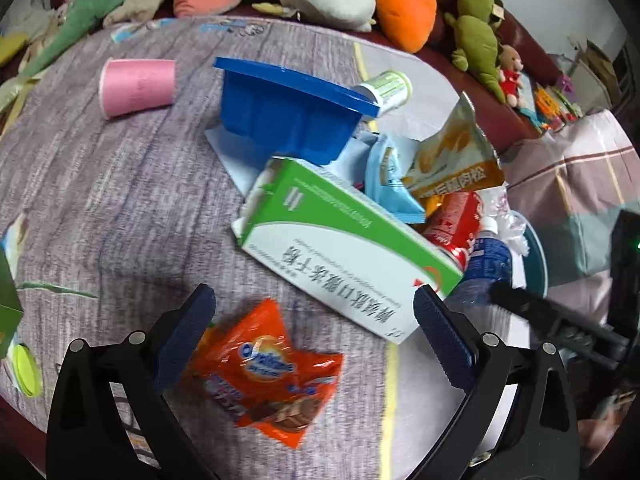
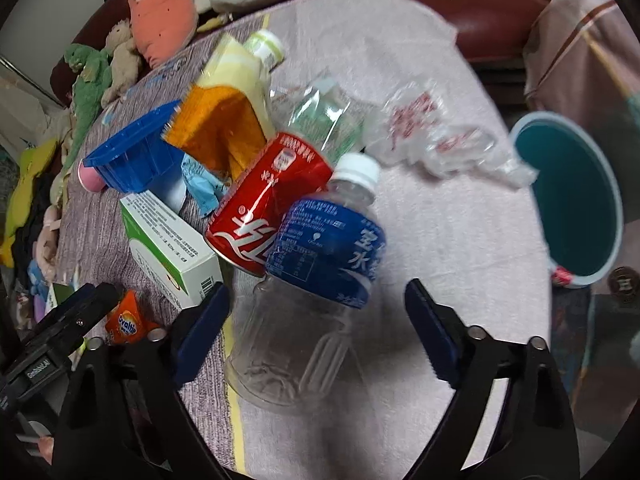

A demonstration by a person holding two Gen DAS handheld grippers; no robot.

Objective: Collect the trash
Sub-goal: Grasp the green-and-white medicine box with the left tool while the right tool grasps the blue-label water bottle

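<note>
Two grippers hover over a bed covered in a purple-grey blanket (image 1: 100, 184) strewn with trash. The left gripper (image 1: 314, 330) has its fingers spread wide and grips nothing; an orange snack packet (image 1: 266, 372) lies flat on the blanket between and just below them. Just beyond sits a green-and-white box (image 1: 340, 256), and behind it a blue tray (image 1: 288, 116) tipped on its side. A pink cup (image 1: 138, 86) lies on its side, well apart to the left.

The right gripper (image 2: 316, 330) also has its fingers spread, empty, on either side of a clear bottle (image 2: 316, 272) with a blue label and white cap. A red can (image 2: 268, 204) touches the bottle's left side. A crumpled clear wrapper (image 2: 436, 136) lies beyond. A teal bin (image 2: 616, 216) stands at the right edge of the bed. Plush toys (image 1: 404, 10) line the far side.
</note>
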